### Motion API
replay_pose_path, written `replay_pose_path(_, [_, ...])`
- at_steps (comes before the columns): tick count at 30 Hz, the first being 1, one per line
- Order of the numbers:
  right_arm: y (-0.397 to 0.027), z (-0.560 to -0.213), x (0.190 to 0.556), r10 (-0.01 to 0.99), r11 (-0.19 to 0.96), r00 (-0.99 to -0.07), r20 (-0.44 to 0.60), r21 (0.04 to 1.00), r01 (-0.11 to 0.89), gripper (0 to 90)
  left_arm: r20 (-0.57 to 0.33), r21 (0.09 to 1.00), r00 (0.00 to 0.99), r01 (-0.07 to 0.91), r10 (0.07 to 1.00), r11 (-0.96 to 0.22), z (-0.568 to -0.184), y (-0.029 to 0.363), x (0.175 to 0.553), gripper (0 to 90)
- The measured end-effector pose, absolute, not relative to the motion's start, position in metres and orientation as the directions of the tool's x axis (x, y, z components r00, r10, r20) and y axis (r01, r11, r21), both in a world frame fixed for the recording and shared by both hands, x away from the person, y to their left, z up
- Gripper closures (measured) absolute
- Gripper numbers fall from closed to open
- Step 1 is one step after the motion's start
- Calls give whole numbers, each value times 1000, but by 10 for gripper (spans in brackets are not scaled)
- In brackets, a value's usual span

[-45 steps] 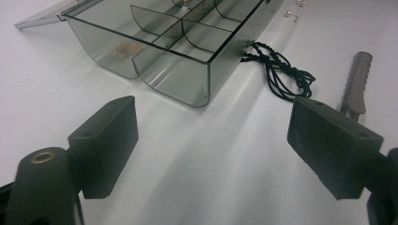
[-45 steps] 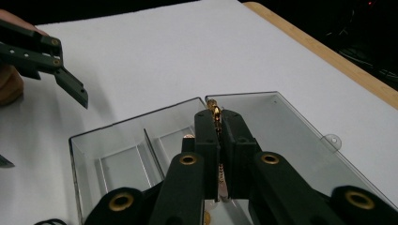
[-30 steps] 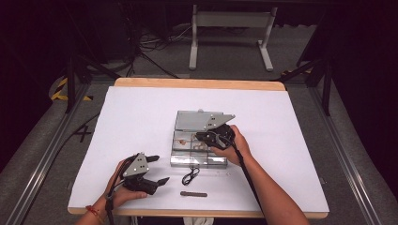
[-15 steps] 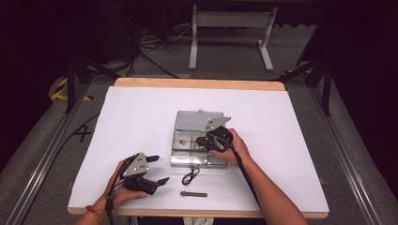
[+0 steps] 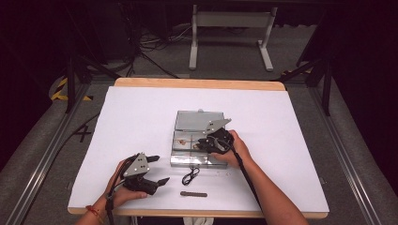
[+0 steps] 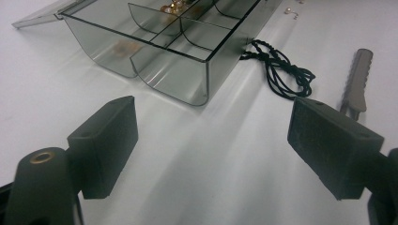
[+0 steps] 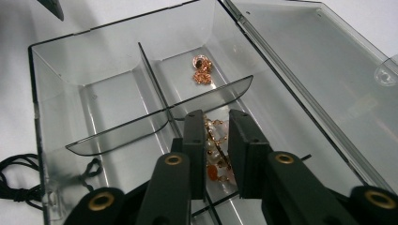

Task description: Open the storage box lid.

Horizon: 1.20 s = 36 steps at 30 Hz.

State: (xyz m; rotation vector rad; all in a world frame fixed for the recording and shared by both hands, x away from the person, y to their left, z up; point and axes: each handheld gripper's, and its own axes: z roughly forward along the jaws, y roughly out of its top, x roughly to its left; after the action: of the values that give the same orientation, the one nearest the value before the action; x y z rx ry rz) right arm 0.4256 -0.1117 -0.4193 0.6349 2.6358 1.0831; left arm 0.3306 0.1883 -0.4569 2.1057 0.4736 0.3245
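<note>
Right gripper jaws have just been opening over the bracelet in the box, likely dropped; left gripper jaws wide apart, empty.

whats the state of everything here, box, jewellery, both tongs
clear box: lid open, laid flat
bead bracelet: in a box compartment, between the right tongs' pads
gold chain: lying in the next compartment
black cord: loose on the table beside the box
hair clip: on the table
right tongs: just been opening, narrow gap
left tongs: open wide, holding nothing
</note>
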Motion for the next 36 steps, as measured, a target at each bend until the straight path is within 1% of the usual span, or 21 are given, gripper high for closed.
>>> replay_pose_path(3, [-113, -419, 425, 472, 628, -881, -33, 714, 310, 701, 49, 840, 891, 207, 450, -501, -457, 188, 331, 171])
replay_pose_path(8, [-115, -415, 422, 474, 608, -880, -20, 730, 311, 684, 51, 840, 892, 206, 450, -502, -457, 188, 330, 171])
replay_pose_path(24, [-140, -390, 393, 472, 586, -878, -86, 774, 240, 686, 45, 838, 893, 210, 447, -504, -457, 188, 331, 172])
replay_pose_path(25, [-146, -387, 387, 473, 588, -875, -106, 778, 223, 688, 42, 839, 892, 212, 449, -501, -457, 188, 331, 172])
replay_pose_path(29, [-157, -382, 376, 486, 590, -864, -130, 778, 215, 696, 53, 841, 892, 203, 449, -502, -457, 188, 330, 172])
replay_pose_path(33, [-169, -377, 366, 492, 579, -859, -140, 789, 204, 700, 52, 839, 891, 206, 451, -504, -457, 188, 330, 172])
replay_pose_path(36, [-180, -375, 360, 503, 560, -855, -128, 802, 209, 706, 41, 839, 891, 215, 452, -501, -457, 188, 331, 172])
